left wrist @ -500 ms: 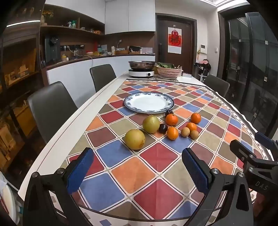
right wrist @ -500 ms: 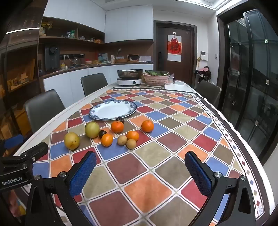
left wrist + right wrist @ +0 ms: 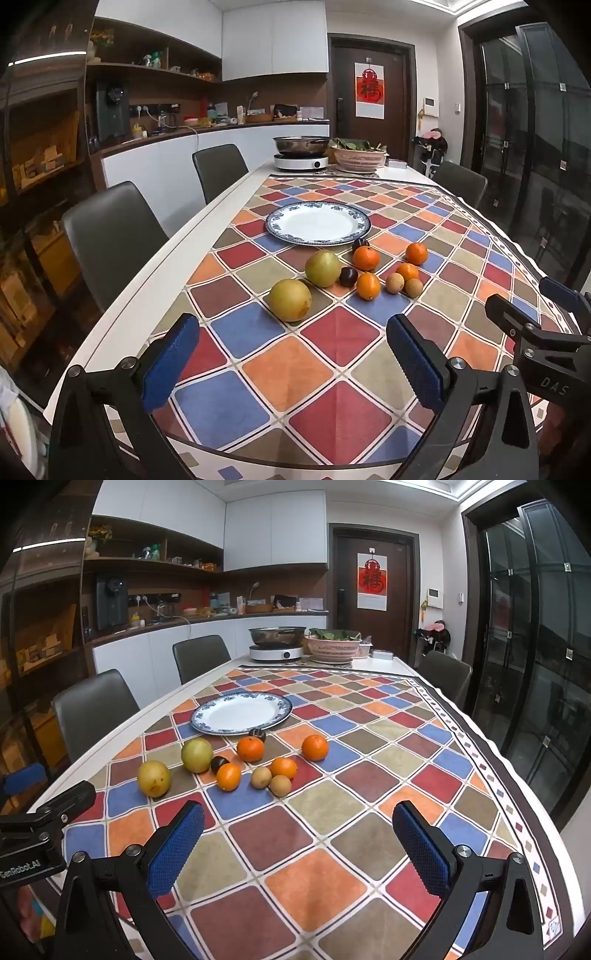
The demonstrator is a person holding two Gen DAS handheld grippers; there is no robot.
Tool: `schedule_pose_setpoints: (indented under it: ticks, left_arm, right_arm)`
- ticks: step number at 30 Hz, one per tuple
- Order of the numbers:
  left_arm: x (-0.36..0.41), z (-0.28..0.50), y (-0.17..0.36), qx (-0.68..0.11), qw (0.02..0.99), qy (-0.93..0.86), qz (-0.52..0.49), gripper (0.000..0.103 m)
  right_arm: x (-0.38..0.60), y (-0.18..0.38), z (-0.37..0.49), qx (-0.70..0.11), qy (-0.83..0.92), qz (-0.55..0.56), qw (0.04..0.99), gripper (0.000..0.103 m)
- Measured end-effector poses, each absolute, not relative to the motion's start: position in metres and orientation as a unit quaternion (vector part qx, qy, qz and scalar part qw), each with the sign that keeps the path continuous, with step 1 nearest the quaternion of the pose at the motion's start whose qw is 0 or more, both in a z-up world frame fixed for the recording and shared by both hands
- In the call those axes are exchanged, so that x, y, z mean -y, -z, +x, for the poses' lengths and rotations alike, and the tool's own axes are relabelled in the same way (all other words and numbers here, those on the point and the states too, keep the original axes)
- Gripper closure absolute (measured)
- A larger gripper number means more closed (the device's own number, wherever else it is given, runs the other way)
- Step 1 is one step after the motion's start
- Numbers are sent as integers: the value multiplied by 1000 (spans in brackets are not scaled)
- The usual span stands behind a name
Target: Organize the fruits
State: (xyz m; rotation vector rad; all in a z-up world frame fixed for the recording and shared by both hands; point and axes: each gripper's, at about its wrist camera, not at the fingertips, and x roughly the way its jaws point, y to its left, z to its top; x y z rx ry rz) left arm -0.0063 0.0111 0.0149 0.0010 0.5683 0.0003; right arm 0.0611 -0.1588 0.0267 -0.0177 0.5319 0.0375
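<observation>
A cluster of fruit lies on the chequered tablecloth: a yellow pear [image 3: 290, 300] [image 3: 153, 778], a green pear [image 3: 323, 268] [image 3: 197, 755], several oranges [image 3: 366, 257] [image 3: 250, 748], two dark plums [image 3: 348, 276] and two small brown fruits [image 3: 413, 287] [image 3: 280, 785]. An empty blue-rimmed white plate [image 3: 291, 236] [image 3: 207, 726] sits just behind them. My left gripper [image 3: 291, 363] is open and empty, short of the yellow pear. My right gripper [image 3: 297, 847] is open and empty, short of the brown fruits.
A steel pot on an induction cooker [image 3: 301, 162] and a pink basket of greens [image 3: 358, 157] stand at the table's far end. Grey chairs [image 3: 110, 236] line the left edge. The right gripper's side shows in the left wrist view [image 3: 546, 332].
Both grippers have moved slightly forward toward the fruit. The fruit and plate have not moved.
</observation>
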Motion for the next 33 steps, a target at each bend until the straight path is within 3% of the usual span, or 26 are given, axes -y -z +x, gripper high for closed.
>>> schedule_pose_setpoints:
  ticks: [33]
  left_arm:
    - [0, -10, -6, -275, 961, -3, 8, 0]
  right_arm:
    - [160, -26, 62, -264, -18, -8, 964, 1]
